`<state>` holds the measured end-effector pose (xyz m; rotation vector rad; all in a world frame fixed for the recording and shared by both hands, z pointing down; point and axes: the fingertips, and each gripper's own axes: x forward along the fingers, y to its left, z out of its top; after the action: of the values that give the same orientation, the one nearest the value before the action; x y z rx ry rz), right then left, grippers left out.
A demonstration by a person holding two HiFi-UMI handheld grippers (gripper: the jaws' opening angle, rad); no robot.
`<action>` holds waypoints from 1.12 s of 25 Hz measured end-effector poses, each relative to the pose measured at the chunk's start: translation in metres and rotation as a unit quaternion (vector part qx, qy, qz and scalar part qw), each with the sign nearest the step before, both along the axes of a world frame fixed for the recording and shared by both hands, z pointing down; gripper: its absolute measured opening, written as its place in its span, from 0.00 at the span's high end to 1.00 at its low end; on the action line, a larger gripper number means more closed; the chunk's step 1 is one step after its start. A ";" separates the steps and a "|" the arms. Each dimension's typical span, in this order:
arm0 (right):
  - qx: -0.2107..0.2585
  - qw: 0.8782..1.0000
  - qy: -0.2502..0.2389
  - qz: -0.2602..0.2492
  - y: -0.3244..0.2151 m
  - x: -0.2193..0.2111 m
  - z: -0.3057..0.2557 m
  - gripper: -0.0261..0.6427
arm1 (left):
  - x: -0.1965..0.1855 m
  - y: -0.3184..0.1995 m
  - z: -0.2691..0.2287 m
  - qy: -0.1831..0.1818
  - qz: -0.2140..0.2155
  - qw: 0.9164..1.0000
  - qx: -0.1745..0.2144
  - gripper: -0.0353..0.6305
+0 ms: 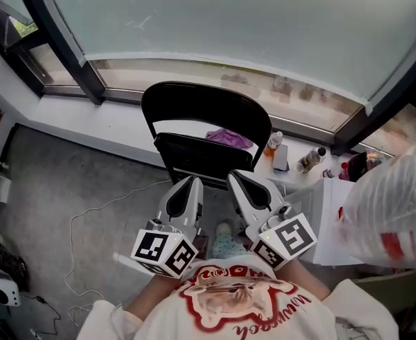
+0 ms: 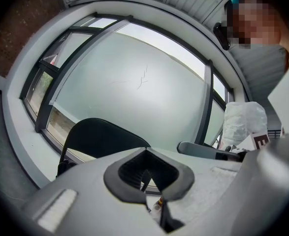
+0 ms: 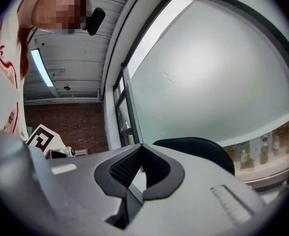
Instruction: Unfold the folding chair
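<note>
**Just short of the chair, both grippers empty**

Black chair (image 1: 206,112) stands on the grey floor against the window sill (image 1: 87,122), its back toward the glass. Left gripper (image 1: 192,184) and right gripper (image 1: 237,178) hover side by side at its near side, each with jaws pressed together on nothing. A purple cloth (image 1: 229,138) lies on the sill behind the chair, and bottles (image 1: 310,160) stand to the right.

A crumpled purple cloth (image 1: 230,138) lies on the white windowsill (image 1: 115,129), near small bottles (image 1: 311,159). A thin white cable (image 1: 87,211) runs across the grey carpet (image 1: 37,183).
</note>
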<state>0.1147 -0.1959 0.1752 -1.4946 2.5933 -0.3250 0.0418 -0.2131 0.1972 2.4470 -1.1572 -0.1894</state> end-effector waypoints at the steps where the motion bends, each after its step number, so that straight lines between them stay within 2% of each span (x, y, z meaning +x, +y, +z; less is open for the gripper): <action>1: -0.002 1.000 -0.001 -0.003 -0.007 0.003 0.001 0.93 | 0.002 -0.006 0.002 -0.001 -0.003 1.000 -0.003 0.94; 7: -0.004 1.000 -0.003 -0.018 -0.038 0.017 0.006 0.93 | 0.012 -0.035 0.006 0.000 -0.026 1.000 -0.011 0.94; 12: -0.014 1.000 -0.009 -0.008 -0.051 0.031 0.012 0.93 | 0.022 -0.044 0.019 0.015 -0.019 0.999 -0.036 0.94; 22: -0.025 0.999 0.005 0.023 -0.065 0.039 0.025 0.93 | 0.005 -0.076 0.029 0.038 -0.033 0.997 -0.062 0.94; 28: -0.044 0.998 0.010 0.041 -0.075 0.045 0.039 0.93 | -0.006 -0.088 0.051 0.047 -0.053 0.992 -0.103 0.94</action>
<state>0.1598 -0.2705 0.2141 -1.6356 2.5541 -0.4228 0.0358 -0.3006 0.2484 2.1770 -1.2025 -0.2044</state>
